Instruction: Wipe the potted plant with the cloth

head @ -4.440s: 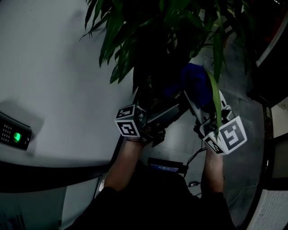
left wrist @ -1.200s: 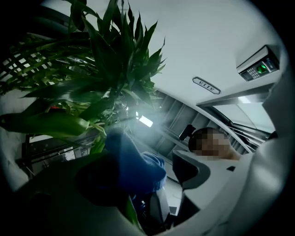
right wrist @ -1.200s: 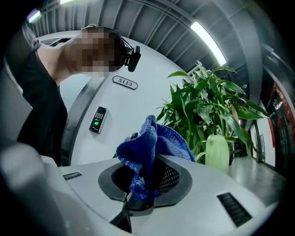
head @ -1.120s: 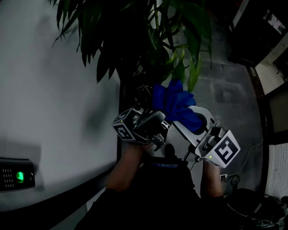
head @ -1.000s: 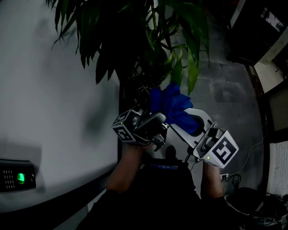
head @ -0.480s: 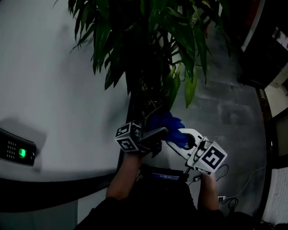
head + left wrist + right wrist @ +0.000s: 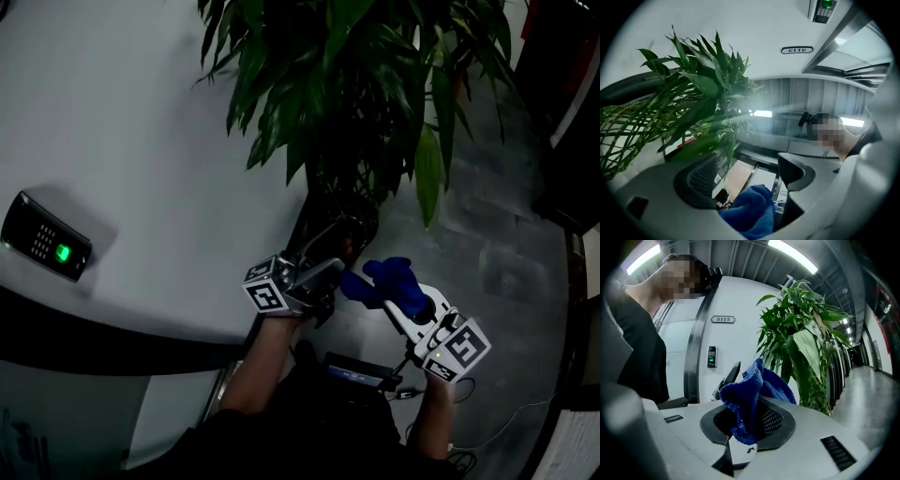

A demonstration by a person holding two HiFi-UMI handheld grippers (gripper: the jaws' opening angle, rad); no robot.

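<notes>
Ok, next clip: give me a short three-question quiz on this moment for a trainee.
1. True or false: the left gripper has its jaws apart and clamps nothing.
2. What holds the blue cloth? A) the left gripper B) the right gripper C) neither
3. Fill in: the light on the keypad is ___.
Key: 1 true; 2 B; 3 green.

Left tongs (image 7: 746, 174) agape, right tongs (image 7: 751, 420) clenched.
</notes>
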